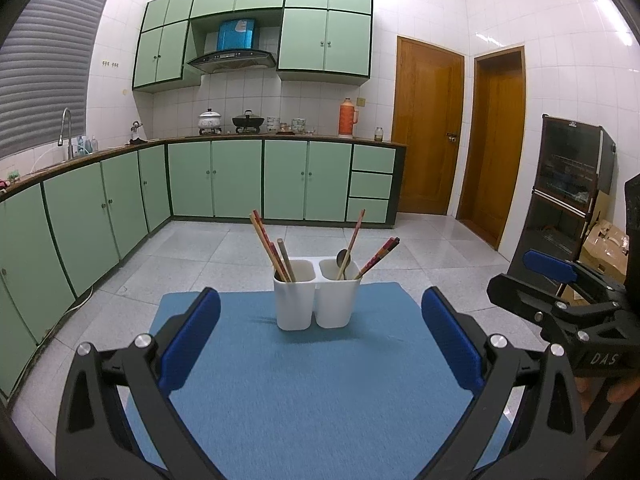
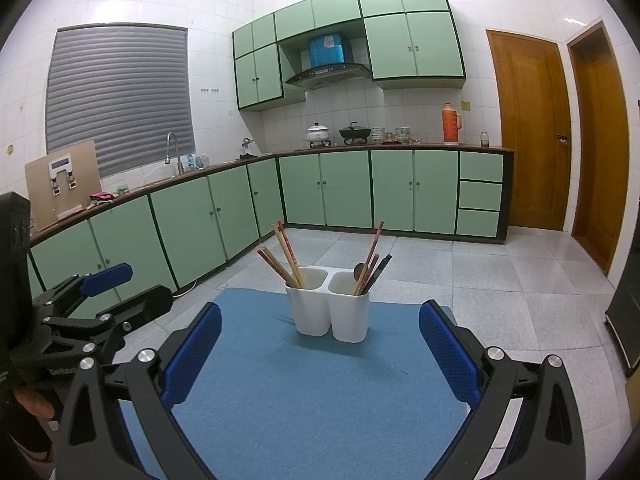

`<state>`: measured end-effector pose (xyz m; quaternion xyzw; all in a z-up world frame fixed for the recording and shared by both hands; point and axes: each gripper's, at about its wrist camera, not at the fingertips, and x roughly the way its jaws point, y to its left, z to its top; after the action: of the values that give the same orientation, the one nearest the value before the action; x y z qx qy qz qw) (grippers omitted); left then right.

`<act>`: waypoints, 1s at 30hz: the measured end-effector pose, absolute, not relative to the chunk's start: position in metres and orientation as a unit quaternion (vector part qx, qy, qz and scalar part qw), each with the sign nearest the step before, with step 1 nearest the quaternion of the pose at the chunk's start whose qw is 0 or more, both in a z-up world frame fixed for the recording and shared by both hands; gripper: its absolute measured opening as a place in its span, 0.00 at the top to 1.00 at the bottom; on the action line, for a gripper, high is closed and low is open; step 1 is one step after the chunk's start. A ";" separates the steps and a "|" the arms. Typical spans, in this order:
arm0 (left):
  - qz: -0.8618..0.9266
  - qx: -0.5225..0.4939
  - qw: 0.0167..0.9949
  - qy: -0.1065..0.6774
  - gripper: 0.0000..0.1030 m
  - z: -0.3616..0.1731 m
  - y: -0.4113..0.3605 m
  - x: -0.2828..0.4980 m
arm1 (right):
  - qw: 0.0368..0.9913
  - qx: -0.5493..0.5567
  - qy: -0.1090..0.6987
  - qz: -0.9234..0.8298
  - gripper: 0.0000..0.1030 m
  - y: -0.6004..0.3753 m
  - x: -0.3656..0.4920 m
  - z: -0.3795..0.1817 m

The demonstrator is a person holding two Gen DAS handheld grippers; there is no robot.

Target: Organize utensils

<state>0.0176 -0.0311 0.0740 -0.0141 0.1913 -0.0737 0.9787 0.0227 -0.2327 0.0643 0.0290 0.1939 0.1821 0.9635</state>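
Home kitchen: green cabinets (image 1: 216,178), range hood (image 1: 232,58), sink faucet (image 1: 66,132), pots on counter (thermos (image 1: 348,118) too).

We see even, bright indoor light from overhead; glare streaks on the wall tiles (image 1: 490,38) upper right and a soft sheen on the floor (image 2: 500,276). Shadows are faint, only a short smear on the mat (image 1: 280,380) left of the holder (image 1: 316,300). Strong fisheye bend: cabinets (image 2: 192,224) and doors (image 1: 428,128) curve, black vignette in the corners. Centre is sharp; the near fingers (image 2: 192,356) and a hand (image 2: 34,400) at the edge are soft
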 end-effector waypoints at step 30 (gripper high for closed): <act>-0.072 -0.018 0.979 0.192 0.05 0.074 -0.031 0.016 | 0.964 0.028 0.194 0.182 0.06 -0.231 0.023 0.064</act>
<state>0.0156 -0.0308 0.0738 -0.0180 0.1923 -0.0722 0.9785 0.0231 -0.2313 0.0645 0.0285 0.1939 0.1819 0.9636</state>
